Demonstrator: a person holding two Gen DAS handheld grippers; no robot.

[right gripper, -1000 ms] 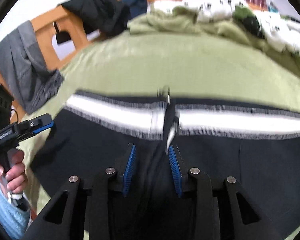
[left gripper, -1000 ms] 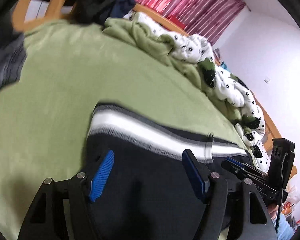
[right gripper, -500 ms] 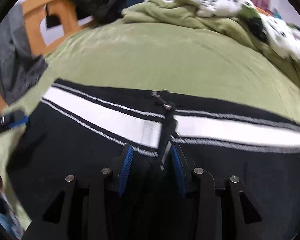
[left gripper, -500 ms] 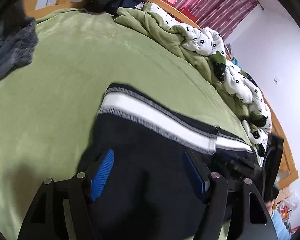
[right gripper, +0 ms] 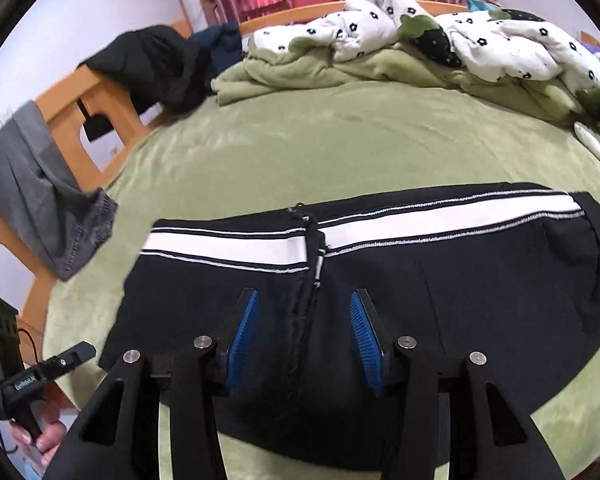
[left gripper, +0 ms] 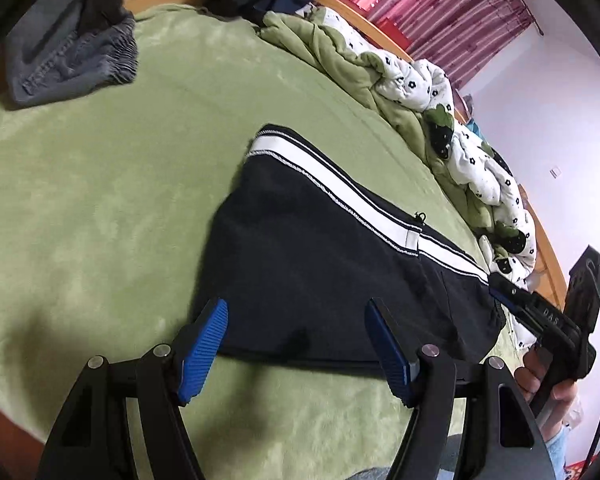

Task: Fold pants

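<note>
Black pants (left gripper: 320, 264) with a white stripe lie folded flat on the green bedspread; they also show in the right wrist view (right gripper: 440, 292). My left gripper (left gripper: 296, 344) is open and empty, hovering over the near edge of the pants. My right gripper (right gripper: 304, 334) is open and empty above the pants' middle seam (right gripper: 306, 280). The right gripper also shows at the right of the left wrist view (left gripper: 540, 312), at the pants' right end. The left gripper shows at the lower left of the right wrist view (right gripper: 60, 364), off the pants.
Grey shorts (left gripper: 76, 60) hang over the wooden bed frame (right gripper: 76, 108) at the left. A crumpled green and white flowered quilt (right gripper: 440, 40) lies along the far side. Dark clothes (right gripper: 160, 64) drape over the frame's corner.
Both grippers have pulled back and up from the pants. The right gripper's jaws have opened wider. The pants now lie still on the bed.
</note>
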